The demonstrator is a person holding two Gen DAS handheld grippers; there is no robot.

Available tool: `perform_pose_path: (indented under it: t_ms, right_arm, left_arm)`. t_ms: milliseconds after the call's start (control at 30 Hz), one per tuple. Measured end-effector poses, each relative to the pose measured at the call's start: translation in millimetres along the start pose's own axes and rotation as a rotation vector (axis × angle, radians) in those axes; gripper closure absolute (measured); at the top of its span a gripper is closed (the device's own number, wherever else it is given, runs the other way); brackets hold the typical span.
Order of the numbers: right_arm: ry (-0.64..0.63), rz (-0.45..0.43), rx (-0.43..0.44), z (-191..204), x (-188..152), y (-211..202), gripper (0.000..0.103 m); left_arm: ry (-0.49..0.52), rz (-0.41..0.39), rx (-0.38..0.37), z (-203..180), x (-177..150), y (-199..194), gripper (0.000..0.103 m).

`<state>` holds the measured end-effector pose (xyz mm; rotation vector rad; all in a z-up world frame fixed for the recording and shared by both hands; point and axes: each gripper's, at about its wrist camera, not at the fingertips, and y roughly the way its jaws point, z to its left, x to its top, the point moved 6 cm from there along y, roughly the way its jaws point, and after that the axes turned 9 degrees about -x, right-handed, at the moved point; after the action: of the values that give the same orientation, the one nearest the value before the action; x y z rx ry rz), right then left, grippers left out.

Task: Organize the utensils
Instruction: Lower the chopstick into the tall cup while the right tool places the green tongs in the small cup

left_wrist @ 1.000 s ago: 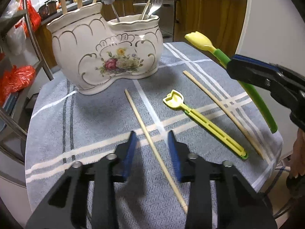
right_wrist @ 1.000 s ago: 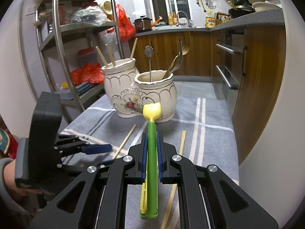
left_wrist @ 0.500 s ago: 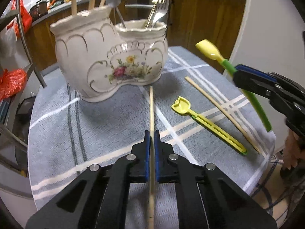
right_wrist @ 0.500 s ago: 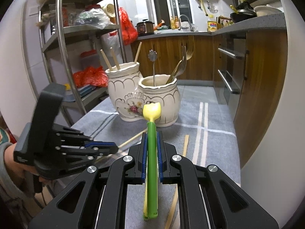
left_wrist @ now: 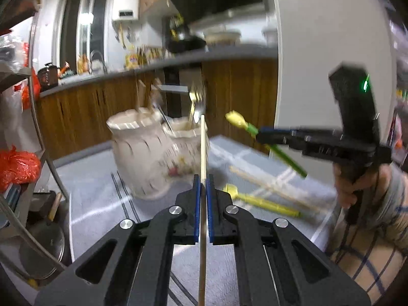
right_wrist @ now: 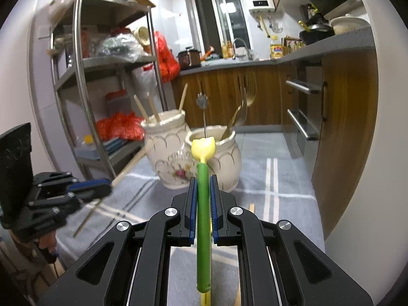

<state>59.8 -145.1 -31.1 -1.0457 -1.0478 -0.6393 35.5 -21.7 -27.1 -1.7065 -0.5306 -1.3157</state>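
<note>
My left gripper (left_wrist: pixel 201 181) is shut on a wooden chopstick (left_wrist: pixel 202 148) and holds it up in the air, pointing toward the white floral ceramic holder (left_wrist: pixel 142 158). It also shows in the right wrist view (right_wrist: pixel 102 188). My right gripper (right_wrist: pixel 202 181) is shut on a green-handled yellow utensil (right_wrist: pixel 203 204), held above the cloth in front of the holder (right_wrist: pixel 211 160). It also shows in the left wrist view (left_wrist: pixel 260 135). A second yellow-green utensil (left_wrist: pixel 260 200) and another chopstick (left_wrist: pixel 270 187) lie on the grey striped cloth (left_wrist: pixel 102 193). The holder carries chopsticks, forks and a spoon.
A metal shelf rack (right_wrist: pixel 76 97) with red bags stands left of the table. Wooden kitchen cabinets (right_wrist: pixel 344 117) run along the back and right. The table edge drops off at the right, beside a white wall (left_wrist: pixel 331 51).
My left gripper closed on the chopstick lying on the cloth, then lifted it and tilted up toward the holder. My right gripper has risen slightly with the green utensil.
</note>
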Motion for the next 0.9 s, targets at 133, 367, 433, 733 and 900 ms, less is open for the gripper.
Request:
perform_pose_path:
  t_ms: [133,367,433,733,900]
  right_arm:
    - [0.000,-0.051,-0.011,4,21,5,0.093]
    - [0.017,-0.137,-0.015,11,67,29,0.093]
    - [0.028,-0.157,-0.010,12,79,39,0.093]
    - [0.129,-0.197,0.050,3,107,86,0.093]
    - [0.203,-0.172,0.081,-6,104,112,0.093]
  left_arm:
    - [-0.018,-0.125,0.012,19,23,-18,0.099]
    - [-0.103,-0.231,0.021,73,70,-14,0.099]
    - [-0.111,-0.246,0.028,84,82,-11,0.099]
    - [-0.207,-0.335,0.007,134,128,34,0.099]
    - [-0.211,-0.349,0.037,143,139,69,0.099]
